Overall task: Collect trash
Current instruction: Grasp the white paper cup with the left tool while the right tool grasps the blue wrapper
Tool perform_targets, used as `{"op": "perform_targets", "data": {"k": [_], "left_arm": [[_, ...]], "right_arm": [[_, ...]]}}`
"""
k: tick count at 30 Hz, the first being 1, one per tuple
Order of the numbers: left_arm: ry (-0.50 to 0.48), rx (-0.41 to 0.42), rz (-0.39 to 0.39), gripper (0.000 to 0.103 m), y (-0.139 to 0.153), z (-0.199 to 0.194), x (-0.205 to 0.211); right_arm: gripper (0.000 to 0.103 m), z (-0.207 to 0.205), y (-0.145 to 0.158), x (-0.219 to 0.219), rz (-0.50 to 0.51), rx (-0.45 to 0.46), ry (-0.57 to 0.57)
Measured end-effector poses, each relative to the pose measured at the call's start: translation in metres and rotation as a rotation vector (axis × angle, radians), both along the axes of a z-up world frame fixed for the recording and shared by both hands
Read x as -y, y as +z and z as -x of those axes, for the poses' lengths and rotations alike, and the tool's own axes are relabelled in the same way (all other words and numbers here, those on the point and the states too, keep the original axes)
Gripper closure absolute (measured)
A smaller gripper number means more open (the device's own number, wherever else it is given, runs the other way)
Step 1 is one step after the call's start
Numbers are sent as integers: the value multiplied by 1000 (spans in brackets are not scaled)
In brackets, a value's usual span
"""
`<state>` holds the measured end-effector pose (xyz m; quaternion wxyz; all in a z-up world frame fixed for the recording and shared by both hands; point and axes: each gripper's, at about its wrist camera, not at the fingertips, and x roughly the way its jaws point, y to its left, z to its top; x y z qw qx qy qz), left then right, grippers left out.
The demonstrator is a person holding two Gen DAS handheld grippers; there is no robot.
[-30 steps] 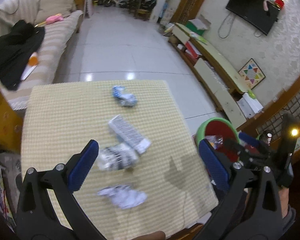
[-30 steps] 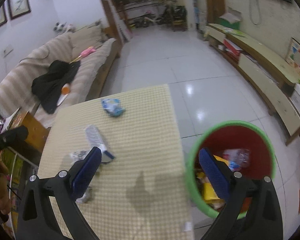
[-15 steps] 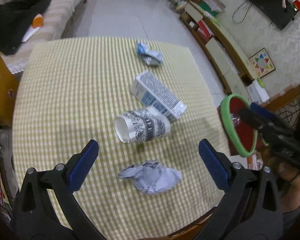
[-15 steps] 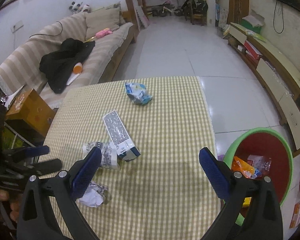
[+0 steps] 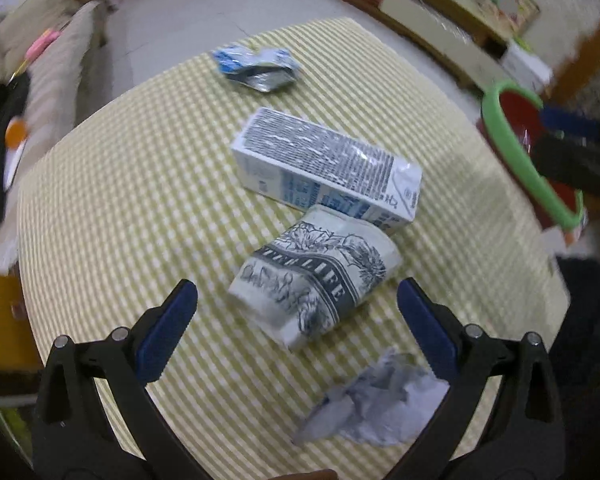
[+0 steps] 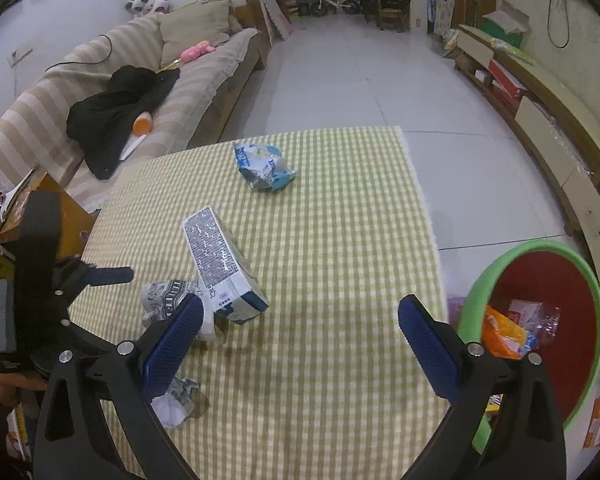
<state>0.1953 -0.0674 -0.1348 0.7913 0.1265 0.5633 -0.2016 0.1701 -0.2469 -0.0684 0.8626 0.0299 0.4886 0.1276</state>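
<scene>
Crushed paper cup [image 5: 316, 276] (floral print) laid on checked cloth [image 5: 140, 200], touching carton [image 5: 328, 168], framed between spread left gripper [image 5: 296, 304] pads, right gripper [image 6: 300, 316] likewise spread, empty.

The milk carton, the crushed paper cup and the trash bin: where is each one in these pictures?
milk carton [image 5: 320, 156]: left wrist view, on its printed top face.
crushed paper cup [image 5: 316, 280]: left wrist view, on its patterned side.
trash bin [image 6: 548, 246]: right wrist view, on its green rim.

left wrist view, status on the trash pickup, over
Left gripper open, empty, lined up on crushed printed paper cup. Right gripper open, empty. Cup touches white-and-blue carton; crumpled white paper near.
</scene>
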Motion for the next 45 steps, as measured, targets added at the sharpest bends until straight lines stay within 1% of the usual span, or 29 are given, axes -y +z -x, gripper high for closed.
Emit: {"op": "perform_targets", "data": {"k": [4,5,7,9,10,14,16,20,24,26,29,35,38,40,43,45], "left_arm": [[-58,-3,-12,6,-12,-6,5],[-65,-9,-16,7,-17,-8,6],[-71,-13,7,9,-22,-10,7],[-80,-21,33,17,-24,-10,7],[-76,-23,43,17,-24,-9,7],[-25,-43,108,32,-24,-4,-9],[10,-38,119,36,-23,-2,-19],[93,-30,149,37,-18,4,-44],[182,4,139,37,-8,11,-71],[231,29,134,37,-2,13,-87],[301,42,153,37,7,8,-108],[356,52,182,37,11,9,-128],[375,54,197,37,11,14,-140],[379,48,207,37,9,13,-138],[374,45,203,37,4,8,-136],[378,43,211,37,2,5,-136]], "right_arm": [[8,-10,-9,-9,-1,-14,14],[8,-11,-10,-10,0,-16,15],[8,-13,-14,-10,0,-25,16],[8,-14,-16,-10,0,-28,15],[8,-14,-18,-9,2,-33,15],[8,-20,-21,-12,7,-36,22],[8,-23,-22,-17,7,-34,30],[8,-33,-23,-30,5,-29,51],[8,-46,-24,-46,11,-17,78],[8,-57,-25,-55,16,-14,90],[8,-77,-27,-67,30,-1,104],[9,-119,-33,-89,87,36,129],[10,-137,-43,-98,136,33,133],[11,-148,-50,-102,144,25,134],[17,-161,-64,-107,165,-5,146],[25,-167,-72,-110,186,-21,157]]}}
